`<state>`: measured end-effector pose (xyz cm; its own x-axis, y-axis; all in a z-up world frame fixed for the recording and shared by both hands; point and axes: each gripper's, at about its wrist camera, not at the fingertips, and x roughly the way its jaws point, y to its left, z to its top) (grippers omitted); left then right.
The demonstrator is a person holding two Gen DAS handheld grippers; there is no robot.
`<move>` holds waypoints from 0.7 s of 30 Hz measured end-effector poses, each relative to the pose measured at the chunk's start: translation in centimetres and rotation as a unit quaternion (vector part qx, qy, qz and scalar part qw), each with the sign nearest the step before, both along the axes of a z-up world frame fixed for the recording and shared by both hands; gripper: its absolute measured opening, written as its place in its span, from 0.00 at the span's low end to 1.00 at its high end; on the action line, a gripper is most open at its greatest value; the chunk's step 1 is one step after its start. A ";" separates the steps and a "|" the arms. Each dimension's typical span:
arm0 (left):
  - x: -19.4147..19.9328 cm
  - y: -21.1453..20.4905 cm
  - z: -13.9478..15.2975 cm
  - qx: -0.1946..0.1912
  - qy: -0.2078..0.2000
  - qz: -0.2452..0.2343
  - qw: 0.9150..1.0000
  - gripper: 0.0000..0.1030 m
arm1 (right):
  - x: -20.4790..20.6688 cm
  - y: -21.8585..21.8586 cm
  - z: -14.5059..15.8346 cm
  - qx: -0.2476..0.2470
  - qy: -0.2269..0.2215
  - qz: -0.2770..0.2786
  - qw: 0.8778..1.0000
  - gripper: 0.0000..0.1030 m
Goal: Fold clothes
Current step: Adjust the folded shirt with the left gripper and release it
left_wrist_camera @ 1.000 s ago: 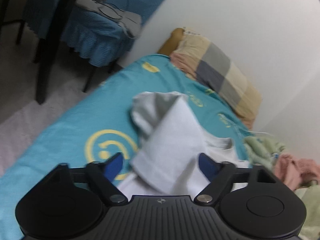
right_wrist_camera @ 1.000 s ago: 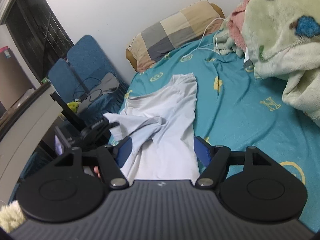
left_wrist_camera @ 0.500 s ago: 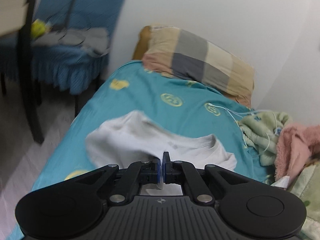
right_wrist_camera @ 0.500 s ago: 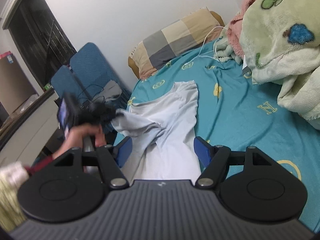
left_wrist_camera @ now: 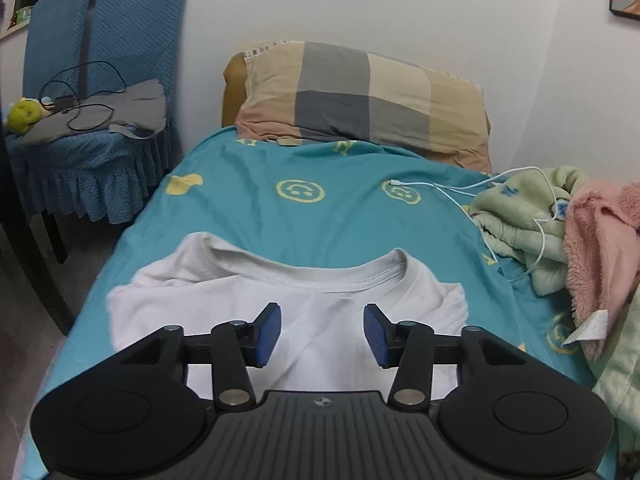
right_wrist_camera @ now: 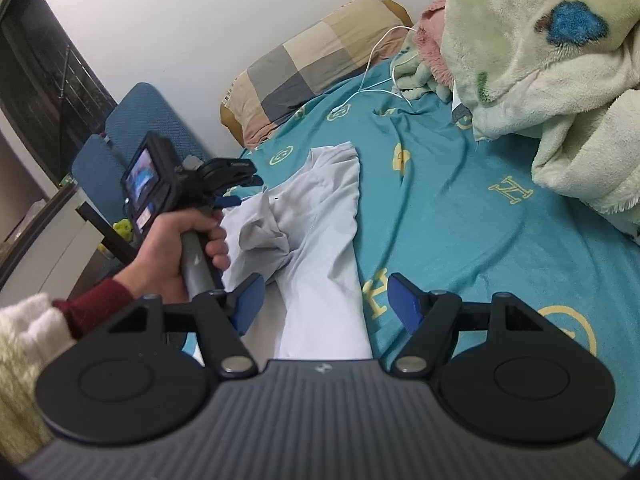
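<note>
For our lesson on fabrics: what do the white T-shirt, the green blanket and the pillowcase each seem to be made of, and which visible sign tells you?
T-shirt: probably thin cotton knit, matt; it has a ribbed, stitched collar and soft wrinkles.
Green blanket: likely plush fleece, fuzzy; its pile is thick and its folds are bulky.
Pillowcase: apparently woven cotton, matt; flat checked blocks with fine creases.

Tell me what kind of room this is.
Most likely a bedroom in a home: a bed with a teal smiley-print sheet, a checked pillow against the wall at its head, and fleece blankets heaped along one side. A white T-shirt lies spread on the sheet.
</note>
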<state>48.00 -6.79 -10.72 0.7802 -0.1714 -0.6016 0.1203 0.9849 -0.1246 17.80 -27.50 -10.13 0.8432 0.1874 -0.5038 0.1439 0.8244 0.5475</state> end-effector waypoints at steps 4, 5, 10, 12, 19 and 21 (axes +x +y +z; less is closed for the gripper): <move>-1.3 2.8 -0.5 -0.003 0.016 0.025 1.000 0.57 | -0.3 0.2 0.3 0.001 -0.004 0.003 1.000 0.69; -1.5 3.4 -0.9 -0.010 0.026 0.030 0.999 0.57 | -0.3 0.2 0.4 0.002 -0.005 0.003 1.000 0.69; -2.0 4.6 -2.9 -0.058 0.064 0.018 0.996 0.51 | -0.4 0.0 0.4 0.003 -0.004 -0.003 1.000 0.69; -1.9 3.7 -3.5 -0.064 0.069 -0.001 0.996 0.37 | -0.3 0.0 0.3 0.003 -0.002 -0.003 1.000 0.69; -1.4 -1.7 -4.8 -0.052 0.065 -0.062 0.995 0.09 | 0.3 0.3 -0.2 0.000 0.006 0.003 1.000 0.69; -2.0 -2.6 -4.5 -0.045 0.060 -0.071 0.995 0.10 | 0.5 0.5 -0.4 -0.004 0.008 0.007 1.000 0.69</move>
<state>46.01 -9.40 -15.21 0.6678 -0.3328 -0.6658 0.2365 0.9430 -0.2342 18.34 -27.05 -10.58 0.8325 0.1945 -0.5187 0.1418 0.8303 0.5389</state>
